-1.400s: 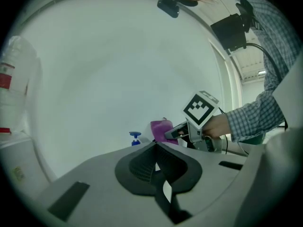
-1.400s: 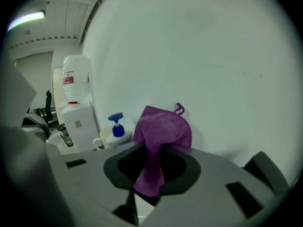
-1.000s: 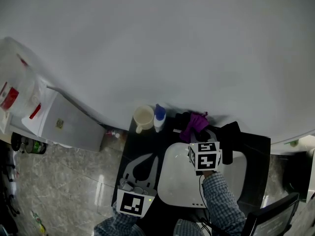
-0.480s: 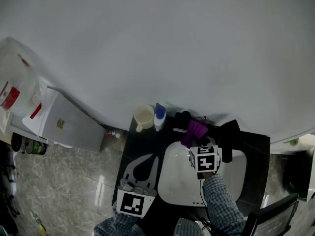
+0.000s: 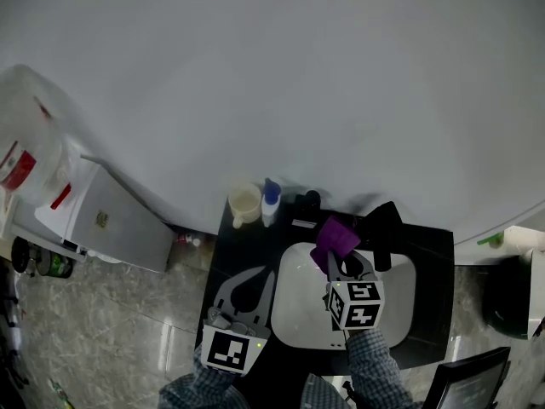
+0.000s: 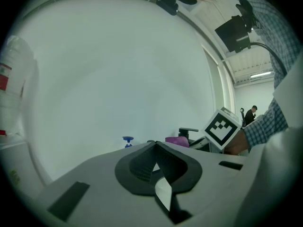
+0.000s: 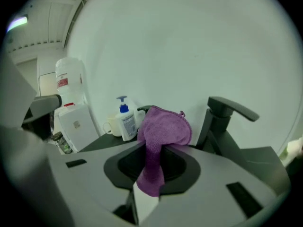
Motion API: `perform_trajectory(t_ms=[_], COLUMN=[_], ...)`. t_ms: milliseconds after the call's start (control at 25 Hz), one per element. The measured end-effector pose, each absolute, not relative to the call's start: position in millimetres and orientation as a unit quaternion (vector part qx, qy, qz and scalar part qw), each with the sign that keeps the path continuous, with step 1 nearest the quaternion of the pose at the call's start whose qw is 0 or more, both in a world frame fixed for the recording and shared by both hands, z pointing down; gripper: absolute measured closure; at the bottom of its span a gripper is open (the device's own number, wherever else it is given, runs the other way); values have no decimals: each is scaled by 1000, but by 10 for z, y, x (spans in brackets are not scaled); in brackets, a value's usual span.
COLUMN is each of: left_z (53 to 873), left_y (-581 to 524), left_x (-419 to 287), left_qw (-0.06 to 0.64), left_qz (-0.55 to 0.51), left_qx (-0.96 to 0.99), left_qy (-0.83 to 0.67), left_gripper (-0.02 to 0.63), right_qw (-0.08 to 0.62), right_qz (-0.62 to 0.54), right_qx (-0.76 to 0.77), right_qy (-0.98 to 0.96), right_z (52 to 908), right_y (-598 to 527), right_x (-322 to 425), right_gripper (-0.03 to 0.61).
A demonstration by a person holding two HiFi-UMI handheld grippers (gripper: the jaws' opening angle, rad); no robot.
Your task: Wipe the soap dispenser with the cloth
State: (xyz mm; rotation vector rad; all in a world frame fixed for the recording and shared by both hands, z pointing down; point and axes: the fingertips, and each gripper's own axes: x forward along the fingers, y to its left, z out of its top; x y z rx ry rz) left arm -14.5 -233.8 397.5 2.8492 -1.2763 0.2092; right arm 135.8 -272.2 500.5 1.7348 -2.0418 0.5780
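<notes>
The soap dispenser (image 5: 271, 201), a white bottle with a blue pump, stands at the back left of the black counter; in the right gripper view the dispenser (image 7: 125, 122) is left of the cloth. My right gripper (image 5: 335, 258) is over the white sink (image 5: 298, 313), shut on the purple cloth (image 5: 335, 237). In its own view the right gripper (image 7: 150, 150) pinches the cloth (image 7: 163, 126), which bunches above the jaws and hangs down between them. My left gripper (image 5: 258, 273) hangs left of the sink, shut and holding nothing; the left gripper (image 6: 155, 145) shows closed jaws.
A cream cup (image 5: 244, 204) stands just left of the dispenser. The black faucet (image 5: 383, 228) rises behind the sink, right of the cloth. A white box (image 5: 128, 220) and a plastic-wrapped container (image 5: 25, 152) stand off the counter's left. The pale wall lies close behind.
My right gripper has drawn back from the wall toward me with the cloth, now over the sink. The left gripper has stayed put.
</notes>
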Motion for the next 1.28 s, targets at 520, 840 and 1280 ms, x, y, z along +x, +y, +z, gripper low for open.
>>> perform_trajectory(t_ms=[520,840,1280], left_z=[3957,3837,3771], left_y=[-1823,-1541,-326], left_x=[-261,-384,-261], left_qw=[-1,-12,-30], left_qz=[72,67,68], left_qx=[927,920,916], left_qy=[-369,-386,-395], left_gripper=[612,612,612], right_qw=[114,101,84], right_qz=[189,168,146], right_qx=[664,660,653], right_qy=[-714,-725,-739], right_z=[4367,4270,4107], right_y=[-1990,-1693,-449], right_x=[1207,1085,1132], right_gripper=[500,500,500])
